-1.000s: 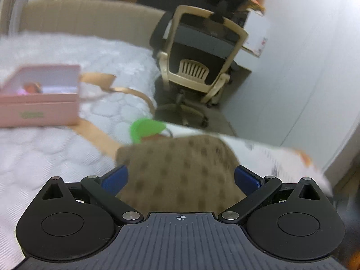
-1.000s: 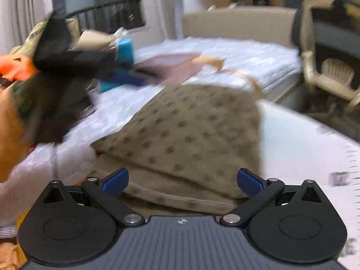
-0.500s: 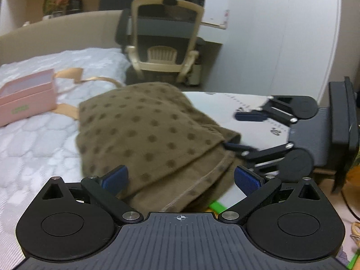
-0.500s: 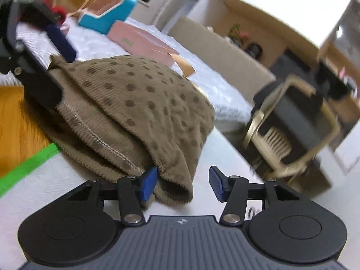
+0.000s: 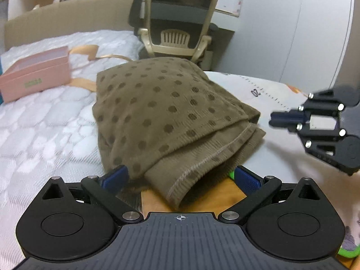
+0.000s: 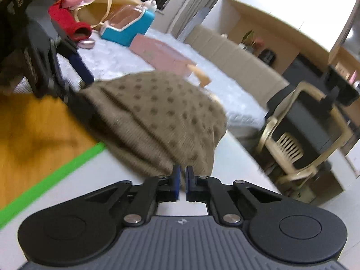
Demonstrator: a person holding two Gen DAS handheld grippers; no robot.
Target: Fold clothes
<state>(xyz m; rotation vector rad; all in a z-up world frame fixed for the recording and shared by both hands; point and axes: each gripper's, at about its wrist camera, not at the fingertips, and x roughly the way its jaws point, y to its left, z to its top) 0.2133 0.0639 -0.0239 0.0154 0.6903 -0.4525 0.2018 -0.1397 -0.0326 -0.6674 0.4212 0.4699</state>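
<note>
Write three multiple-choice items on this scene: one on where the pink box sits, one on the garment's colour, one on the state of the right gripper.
1. Where does the pink box sit?
A. On the white bed
B. On the office chair
C. On the orange table top

2. What colour is the folded garment?
A. Red with stripes
B. Brown with darker dots
C. Plain blue

3. How does the right gripper stand?
A. Wide open around the garment
B. Out of view
C. Shut, with nothing between its pads

Answers:
1 A: in the left wrist view the box rests on the quilted white bed, behind the garment.
2 B: both views show brown cloth with darker dots.
3 C: its blue pads nearly meet and no cloth lies between them, while the left gripper is spread wide at the garment's near edge.
</note>
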